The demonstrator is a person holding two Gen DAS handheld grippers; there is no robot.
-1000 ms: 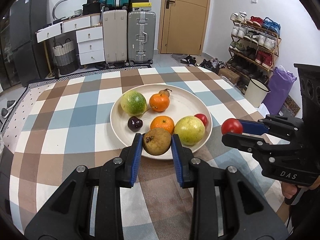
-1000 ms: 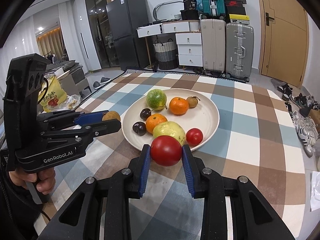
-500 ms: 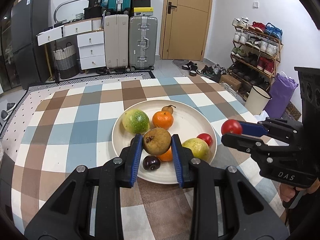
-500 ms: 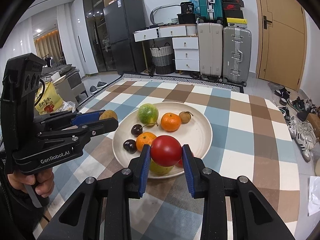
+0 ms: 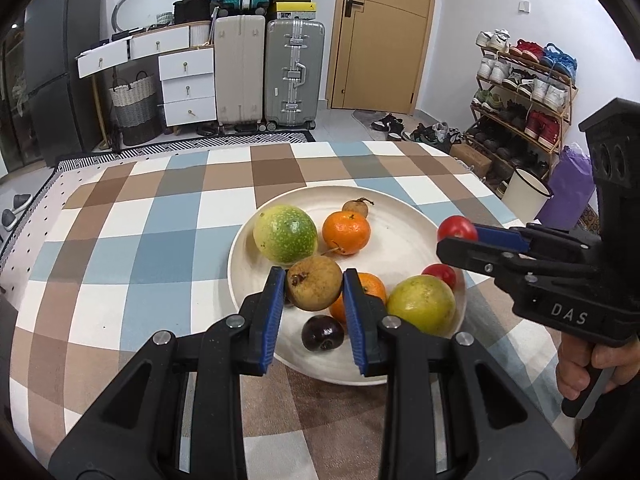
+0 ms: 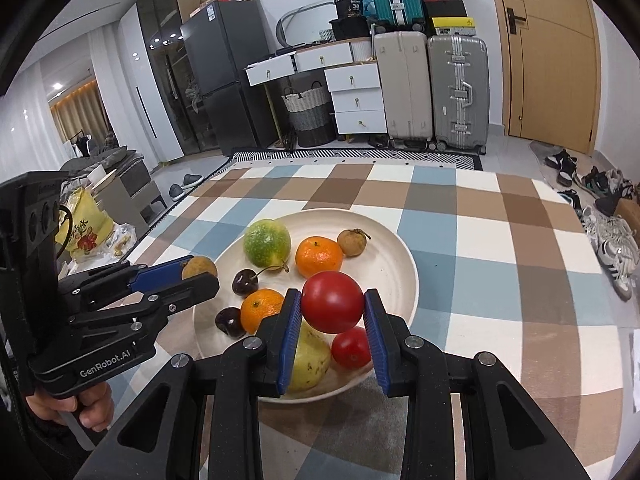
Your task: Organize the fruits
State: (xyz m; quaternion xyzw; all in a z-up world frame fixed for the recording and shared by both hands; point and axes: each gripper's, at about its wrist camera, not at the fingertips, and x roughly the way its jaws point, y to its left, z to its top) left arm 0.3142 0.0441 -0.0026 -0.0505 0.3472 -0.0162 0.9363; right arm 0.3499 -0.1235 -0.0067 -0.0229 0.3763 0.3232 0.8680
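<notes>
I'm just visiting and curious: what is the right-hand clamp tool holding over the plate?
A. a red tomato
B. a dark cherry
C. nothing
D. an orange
A: in the right wrist view the right gripper has its blue pads pressed on a red tomato above the plate.

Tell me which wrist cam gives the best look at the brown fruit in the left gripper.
Left wrist view: the brown fruit sits centred and unobstructed between the left gripper pads. Right wrist view shows only a sliver of it past the blue pad.
</notes>
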